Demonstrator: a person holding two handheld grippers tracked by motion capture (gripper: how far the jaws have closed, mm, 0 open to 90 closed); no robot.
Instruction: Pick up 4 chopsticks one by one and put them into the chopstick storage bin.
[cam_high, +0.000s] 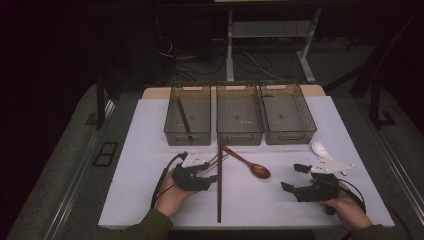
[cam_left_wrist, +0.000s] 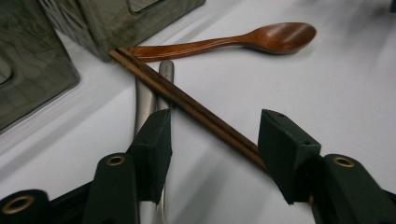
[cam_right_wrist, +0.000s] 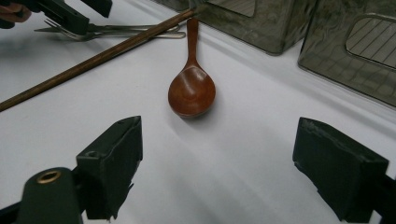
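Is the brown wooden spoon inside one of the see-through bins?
No, the brown wooden spoon lies on the white table, in front of the bins.

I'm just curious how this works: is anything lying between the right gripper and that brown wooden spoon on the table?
Nothing visible does. In the right gripper view, the right gripper faces the wooden spoon with its jaws wide apart, and bare white table lies between them. The long chopsticks lie off to one side, out of that path.
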